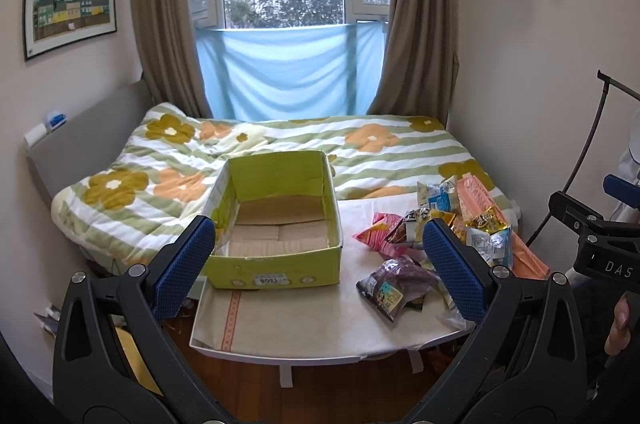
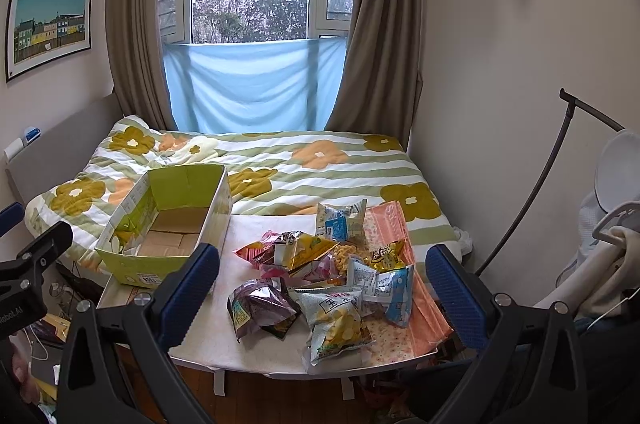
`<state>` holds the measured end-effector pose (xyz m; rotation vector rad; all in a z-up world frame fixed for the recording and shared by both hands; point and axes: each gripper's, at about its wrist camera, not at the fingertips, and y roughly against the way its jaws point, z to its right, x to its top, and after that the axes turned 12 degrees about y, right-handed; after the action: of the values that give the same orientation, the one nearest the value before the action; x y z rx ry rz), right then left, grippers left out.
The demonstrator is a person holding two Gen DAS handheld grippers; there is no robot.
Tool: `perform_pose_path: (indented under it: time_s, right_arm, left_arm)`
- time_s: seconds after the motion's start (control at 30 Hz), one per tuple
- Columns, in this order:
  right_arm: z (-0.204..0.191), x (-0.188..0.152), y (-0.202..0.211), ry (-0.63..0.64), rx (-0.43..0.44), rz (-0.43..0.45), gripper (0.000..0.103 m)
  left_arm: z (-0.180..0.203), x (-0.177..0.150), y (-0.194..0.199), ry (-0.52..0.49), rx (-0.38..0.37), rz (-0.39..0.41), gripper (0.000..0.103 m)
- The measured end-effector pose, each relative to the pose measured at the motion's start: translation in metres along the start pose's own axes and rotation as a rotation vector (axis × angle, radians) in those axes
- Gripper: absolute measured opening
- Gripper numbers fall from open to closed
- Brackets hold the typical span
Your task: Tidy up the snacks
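Note:
A green cardboard box (image 1: 276, 268) (image 2: 132, 270) stands open on the left of a small white table (image 1: 296, 324) (image 2: 208, 344), nothing inside but its brown bottom flaps. A heap of snack bags (image 2: 340, 264) (image 1: 440, 228) lies on the right half. A purple bag (image 1: 394, 282) (image 2: 258, 306) is nearest the front, beside a pale chips bag (image 2: 340, 320). My left gripper (image 1: 318, 264) hangs open in front of the table, level with the box's right end. My right gripper (image 2: 324, 286) is open too, held before the heap. Neither holds anything.
A bed with a flowered green-striped quilt (image 2: 280, 167) lies right behind the table, under a curtained window. A pink patterned cloth (image 2: 416, 296) covers the table's right edge. A hand (image 1: 618, 324) holds the right gripper's body (image 1: 600, 236). Clutter sits on the floor left of the table.

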<state>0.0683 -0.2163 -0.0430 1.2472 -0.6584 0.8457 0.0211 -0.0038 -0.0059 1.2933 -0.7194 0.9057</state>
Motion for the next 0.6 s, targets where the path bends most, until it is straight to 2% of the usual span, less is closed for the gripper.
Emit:
perform_pose_path:
  time_s: [0.6]
  right_arm:
    - [0.0008,0.0004,-0.0017,0.000,0.002,-0.005,0.103]
  left_arm:
    - [0.0018,-0.0003,-0.0017,-0.007,-0.001,0.000,0.103]
